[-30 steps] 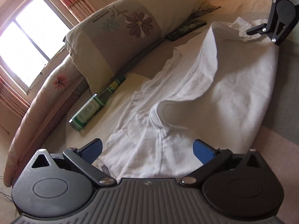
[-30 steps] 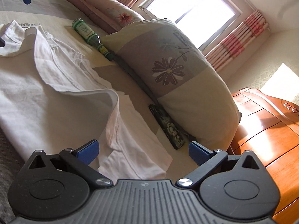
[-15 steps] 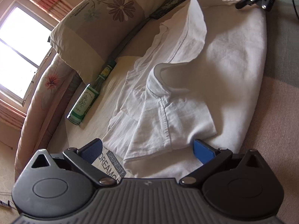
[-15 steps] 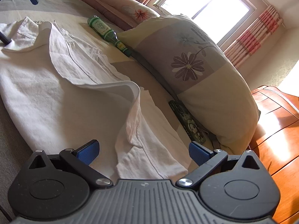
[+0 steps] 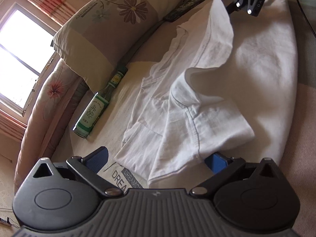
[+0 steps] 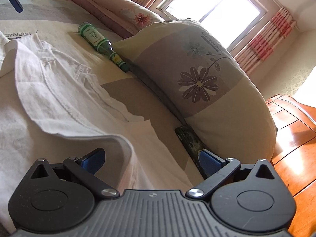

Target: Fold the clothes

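A white shirt (image 5: 256,75) lies spread out on the bed (image 5: 122,98), beside the big flower pillow (image 5: 110,27); its long way runs along the pillow, from the left gripper's end to the right gripper's end; the short sleeve (image 5: 213,126) is at the left gripper's end, folded over onto the body of the shirt, with its open cuff facing away from the pillow; one long edge of the shirt is lifted up and curls over like a wave, and the rest lies flat; the left gripper (image 5: 156,158) is low over the sleeve end, its two blue fingers (image 5: 98,158) wide apart, with the shirt's edge lying between them and not pinched; the right gripper (image 6: 150,160) is at the far end of the shirt, its blue fingers (image 6: 209,161) also wide apart, and the raised fold of cloth sits between them, loose; in the left wrist view the right gripper shows at the top, just beside the lifted edge; a green bottle (image 5: 94,110) lies on its side on the bed near the shirt, its neck pointing under the pillow; a dark flat box (image 6: 189,140) lies against the pillow at the other end; a folded quilt (image 6: 118,7) lies behind the pillow, under the bright window (image 6: 213,9).
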`<state>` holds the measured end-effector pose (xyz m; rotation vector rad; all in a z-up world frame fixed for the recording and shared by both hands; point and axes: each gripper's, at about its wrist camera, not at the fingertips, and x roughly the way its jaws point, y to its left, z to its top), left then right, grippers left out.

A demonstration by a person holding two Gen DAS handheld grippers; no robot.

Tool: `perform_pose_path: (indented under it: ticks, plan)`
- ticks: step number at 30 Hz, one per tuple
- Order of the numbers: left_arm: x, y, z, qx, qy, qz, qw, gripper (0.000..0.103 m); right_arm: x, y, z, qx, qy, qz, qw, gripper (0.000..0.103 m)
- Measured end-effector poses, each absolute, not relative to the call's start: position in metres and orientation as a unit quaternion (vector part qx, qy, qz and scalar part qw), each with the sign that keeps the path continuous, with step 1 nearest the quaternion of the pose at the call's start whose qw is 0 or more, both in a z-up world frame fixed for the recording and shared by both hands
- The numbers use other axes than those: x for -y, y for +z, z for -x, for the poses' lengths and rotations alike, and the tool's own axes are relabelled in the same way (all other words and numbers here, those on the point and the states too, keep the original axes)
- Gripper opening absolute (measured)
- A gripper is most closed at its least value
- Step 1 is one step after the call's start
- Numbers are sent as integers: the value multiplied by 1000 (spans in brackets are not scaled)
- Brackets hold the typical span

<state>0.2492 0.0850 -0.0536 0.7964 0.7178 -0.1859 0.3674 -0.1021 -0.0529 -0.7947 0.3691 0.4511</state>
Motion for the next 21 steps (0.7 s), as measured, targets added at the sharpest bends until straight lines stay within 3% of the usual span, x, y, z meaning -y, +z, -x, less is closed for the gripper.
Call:
perform_pose_path:
  ticks: [11,15,21]
  plan:
    - [-166,-46,-302,-365,-38,-155,917,102,108,-53,-458,-286,270,298,870,103]
    - [-182,-38,-305,-358,-5,-124,925,102,120,-42,-466,-309,291,247,871,103]
    - [-169,-23,-291,-344,-10,-125,930,102,152,-4,-433,-276,321,214,880,103]
